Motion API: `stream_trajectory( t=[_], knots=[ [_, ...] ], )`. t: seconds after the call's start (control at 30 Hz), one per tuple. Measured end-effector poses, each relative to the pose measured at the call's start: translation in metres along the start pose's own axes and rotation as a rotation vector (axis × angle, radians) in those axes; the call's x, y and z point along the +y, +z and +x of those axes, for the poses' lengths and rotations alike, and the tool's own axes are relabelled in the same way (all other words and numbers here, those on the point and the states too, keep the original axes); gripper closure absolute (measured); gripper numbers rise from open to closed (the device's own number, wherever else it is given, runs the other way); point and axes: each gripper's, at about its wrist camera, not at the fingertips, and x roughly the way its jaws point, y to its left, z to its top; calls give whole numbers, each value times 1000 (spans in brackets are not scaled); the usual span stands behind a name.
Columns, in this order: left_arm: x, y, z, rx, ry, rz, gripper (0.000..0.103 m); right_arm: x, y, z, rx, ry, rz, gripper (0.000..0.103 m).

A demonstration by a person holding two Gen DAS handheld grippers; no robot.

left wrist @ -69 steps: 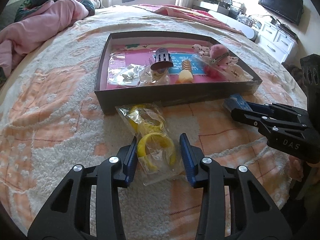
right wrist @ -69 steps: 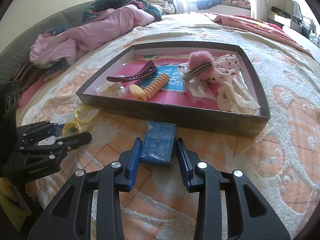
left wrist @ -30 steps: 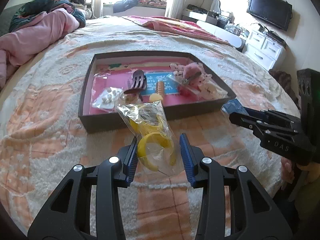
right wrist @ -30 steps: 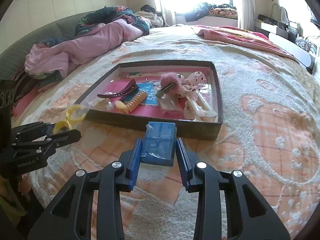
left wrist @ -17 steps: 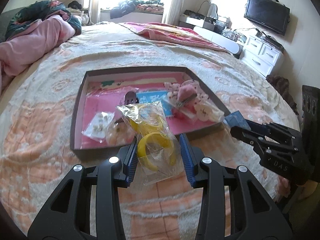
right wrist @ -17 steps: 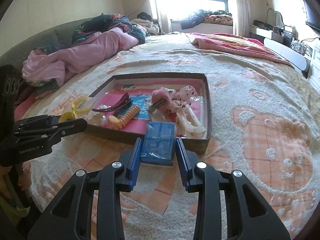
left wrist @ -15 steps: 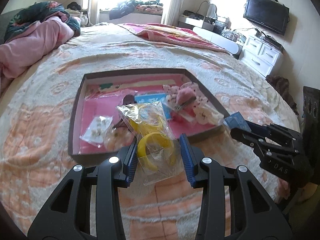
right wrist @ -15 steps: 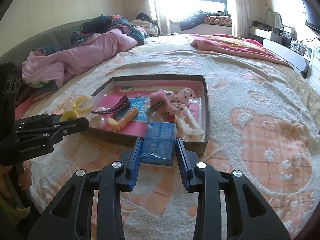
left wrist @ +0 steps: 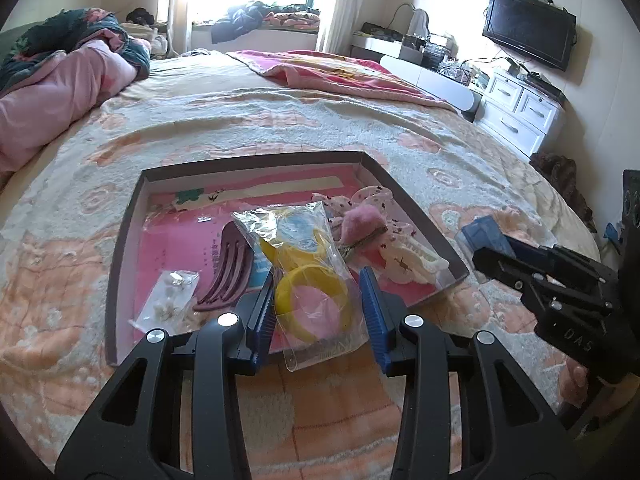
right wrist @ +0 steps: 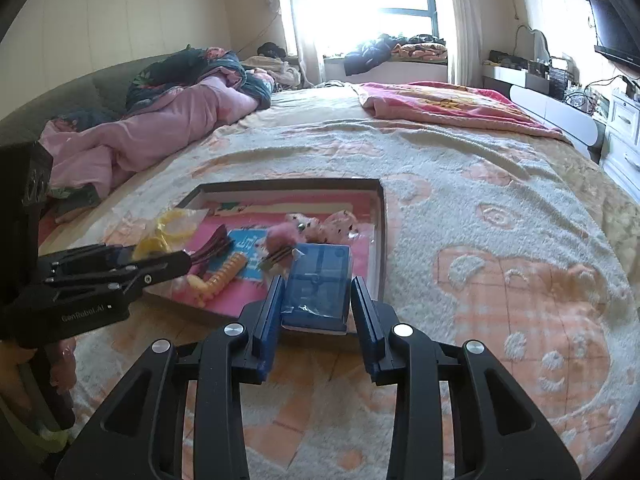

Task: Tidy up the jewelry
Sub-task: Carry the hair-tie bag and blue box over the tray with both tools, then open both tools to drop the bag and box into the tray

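My left gripper (left wrist: 316, 308) is shut on a clear bag of yellow bangles (left wrist: 308, 276) and holds it in the air over the near part of the dark tray (left wrist: 124, 240). My right gripper (right wrist: 314, 308) is shut on a blue plastic box (right wrist: 318, 280) and holds it above the tray's near right corner (right wrist: 382, 240). The tray has a pink floor and holds a maroon hair claw (left wrist: 228, 272), a small bag of earrings (left wrist: 170, 296), a pink fluffy clip (left wrist: 364, 224), white clips (left wrist: 404, 256) and an orange spiral tie (right wrist: 222, 276).
The tray lies on a bed with a cream and orange blanket (right wrist: 500, 280). Pink bedding (left wrist: 52, 92) is heaped at the far left. White drawers (left wrist: 520, 112) and a TV (left wrist: 528, 36) stand at the right.
Both grippers have lifted their loads off the blanket and moved up and forward, so both now hang over the tray's near side.
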Motion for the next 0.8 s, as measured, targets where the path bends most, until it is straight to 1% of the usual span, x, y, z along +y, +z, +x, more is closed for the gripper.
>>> stream_trajectory(
  t=[0.2,0.4,0.57,0.67,0.73,0.77,0.8],
  knots=[
    [4,1,15,9,-1,-12,72,-4,9,11,0,-9,-6,71],
    [10,-3,30,30,10,-22,72,-8,15,33,31,-1,-10,71],
    [15,-7,39,48,30,-24,71,-3,8,55,83,24,-34,71],
    [15,-10,40,56,38,-19,71,-1,2,60,95,50,-31,70],
    [14,-12,39,52,49,-12,67,-1,1,60,99,54,-23,68],
    [13,-12,38,50,52,-11,62,-2,1,59,99,60,-16,62],
    [13,-13,36,47,55,-12,57,-3,1,56,88,65,-8,60]
  ],
)
